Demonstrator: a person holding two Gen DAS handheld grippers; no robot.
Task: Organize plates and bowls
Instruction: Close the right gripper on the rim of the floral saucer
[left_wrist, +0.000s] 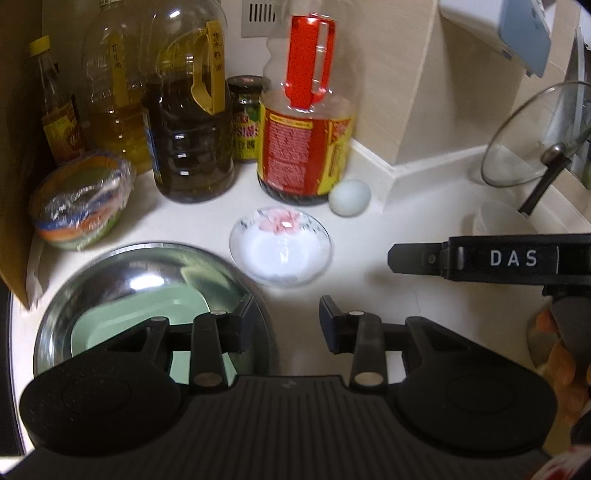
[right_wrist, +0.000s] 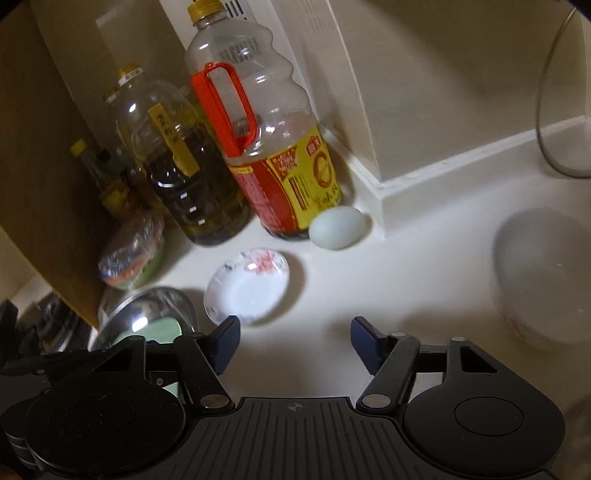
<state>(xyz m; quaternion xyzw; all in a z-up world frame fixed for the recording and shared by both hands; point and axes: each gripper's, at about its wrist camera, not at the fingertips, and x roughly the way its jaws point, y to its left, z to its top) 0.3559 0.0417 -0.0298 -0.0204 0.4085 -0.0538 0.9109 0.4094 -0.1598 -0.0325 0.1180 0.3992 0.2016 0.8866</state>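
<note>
At the far left of your left-hand view a brown board walls off the white counter, and tight against it sits a film-wrapped bowl with a thin yellow-capped bottle behind it. Next comes a row of big oil jugs: a pale one, then a dark one with a yellow handle, a small dark jar tucked behind, and the red-handled jug standing just left of the wall corner. A pale egg lies touching the foot of that jug. In front of the jugs, the small flowered dish rests alone on the counter, just beyond your left gripper, whose jaws stand apart with nothing between them. Your left finger overlaps the steel bowl, which holds a green plate inside it and sits just left of the dish. Your right gripper also stands released and empty, its jaws wider, with bare counter between them and the flowered dish ahead to its left. Seen from the left camera, it reaches in from the right edge, near the dish. Farther right, a white bowl sits blurred on the counter, well apart from the dish, and a glass lid leans against the wall behind it.
</note>
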